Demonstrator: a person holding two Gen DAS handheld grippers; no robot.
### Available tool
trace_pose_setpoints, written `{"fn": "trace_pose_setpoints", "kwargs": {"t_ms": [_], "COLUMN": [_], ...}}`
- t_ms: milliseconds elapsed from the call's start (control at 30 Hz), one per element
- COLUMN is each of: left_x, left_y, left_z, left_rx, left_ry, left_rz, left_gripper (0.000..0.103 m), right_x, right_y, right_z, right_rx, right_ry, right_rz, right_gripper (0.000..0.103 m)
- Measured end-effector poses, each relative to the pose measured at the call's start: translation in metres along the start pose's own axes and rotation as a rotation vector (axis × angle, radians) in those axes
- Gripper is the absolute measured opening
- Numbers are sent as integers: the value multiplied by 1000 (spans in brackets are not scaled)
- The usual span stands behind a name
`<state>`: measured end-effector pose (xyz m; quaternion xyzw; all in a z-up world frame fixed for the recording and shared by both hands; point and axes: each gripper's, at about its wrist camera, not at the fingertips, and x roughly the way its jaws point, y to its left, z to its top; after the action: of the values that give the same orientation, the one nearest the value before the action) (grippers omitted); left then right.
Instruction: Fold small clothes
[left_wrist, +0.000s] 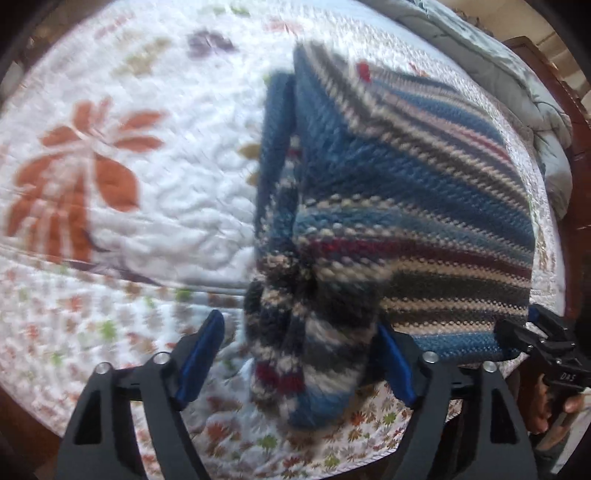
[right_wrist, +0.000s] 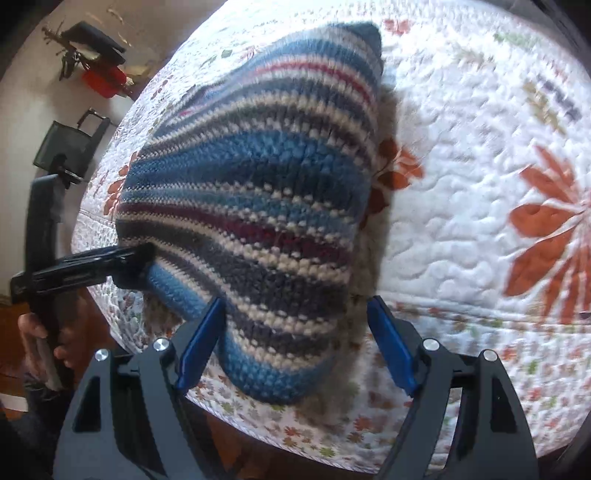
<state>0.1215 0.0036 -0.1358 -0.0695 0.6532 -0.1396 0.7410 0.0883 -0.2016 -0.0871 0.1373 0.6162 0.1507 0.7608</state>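
Garment: a striped blue, cream, grey and maroon knitted garment (right_wrist: 255, 192) is lying bunched on the bed's white floral quilted bedspread (left_wrist: 122, 206), near its front edge.
Left hand-held gripper (left_wrist: 299, 362): its jaws are standing wide apart, with a drooping fold of the knit hanging between the blue pads (left_wrist: 205, 354), unpinched.
Right hand-held gripper (right_wrist: 295, 347): it is gaping wide over the garment's near blue hem, pressing on nothing.
Writing: white letters on the right hand-held gripper's body, seen from the left wrist, are too small to read surely.
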Motion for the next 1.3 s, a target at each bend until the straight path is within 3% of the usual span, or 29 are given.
{"fn": "trace_pose_setpoints", "kwargs": {"t_ms": [67,133,167,200,300,500,600,700,833,933,1067,1300], "left_x": [12,13,13,13,10,0,-1,0,-5,-5,-16,-30], "left_y": [2,-6,-11,-19,-30,-31,-30,-10,-7,-6,-5,6], "left_z": [3,3,3,6,5,0,-3,-7,-6,3,3,17], "left_rx": [3,27,49,71,96,85,99,102,111,108,102,90], "left_ry": [21,8,-4,-13,-26,-47,-52,-44,-35,-33,-39,-46], "left_rz": [-19,0,6,5,28,9,6,-14,-20,-16,-19,-49], "left_gripper": [93,93,85,75,68,55,54,55,55,60,63,66], "right_x": [12,22,27,28,19,-7,-5,13,12,2,-17,-27], "right_y": [-4,-9,-11,-13,-8,9,12,5,3,-1,-2,-16], "right_z": [1,1,0,0,1,-6,-12,-14,-12,-8,-1,27], "right_rx": [12,36,53,61,15,-78,-93,-78,-84,-76,-100,-48], "right_ry": [14,42,53,55,39,-13,0,41,40,39,-11,-42], "right_rz": [29,70,112,127,111,66,50,18,43,66,23,55], "right_gripper": [77,62,49,45,33,26,26,26,31,43,66,76]}}
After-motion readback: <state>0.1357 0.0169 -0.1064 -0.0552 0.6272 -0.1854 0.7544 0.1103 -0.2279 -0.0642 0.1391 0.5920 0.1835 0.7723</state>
